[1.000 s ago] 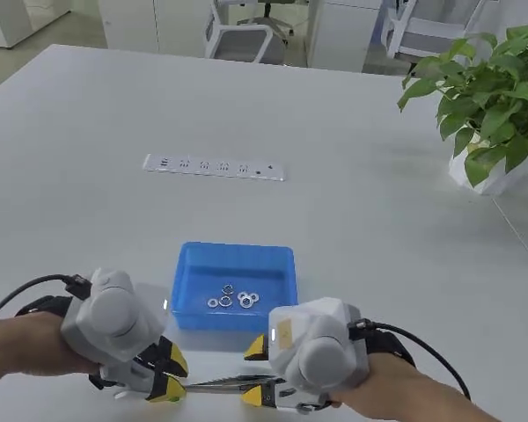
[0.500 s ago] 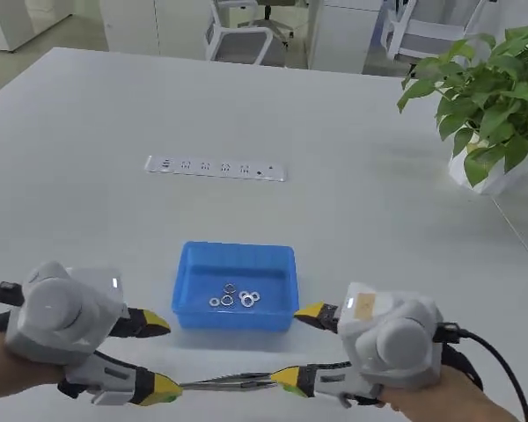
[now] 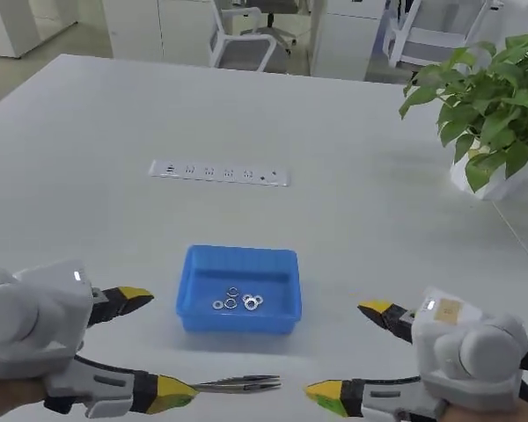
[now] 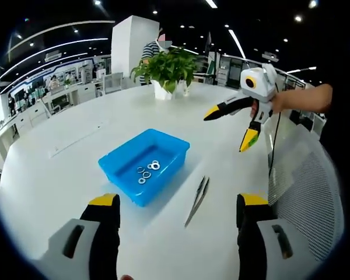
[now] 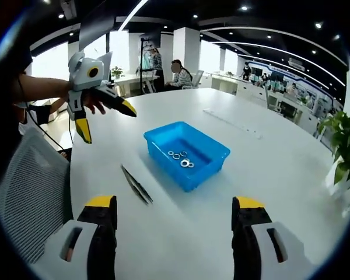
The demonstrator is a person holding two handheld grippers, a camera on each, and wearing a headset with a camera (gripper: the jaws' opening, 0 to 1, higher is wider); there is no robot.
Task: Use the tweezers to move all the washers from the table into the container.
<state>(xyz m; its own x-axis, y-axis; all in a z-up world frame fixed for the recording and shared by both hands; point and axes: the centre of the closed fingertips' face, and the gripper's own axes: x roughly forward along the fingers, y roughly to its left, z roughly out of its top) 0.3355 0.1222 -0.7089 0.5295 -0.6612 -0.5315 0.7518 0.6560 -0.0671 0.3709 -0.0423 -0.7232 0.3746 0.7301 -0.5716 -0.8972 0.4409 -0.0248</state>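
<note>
Left gripper (image 3: 172, 343) and right gripper (image 3: 334, 349): fingers wide apart on both, nothing held. Tweezers (image 3: 238, 382) lie flat on bench (image 3: 352, 211), between the lower left and lower right fingertips, gripped by neither. Washers (image 3: 238, 301) are clustered in blue bin (image 3: 238, 255), just beyond the tweezers and ahead of both sets of fingers.
</note>
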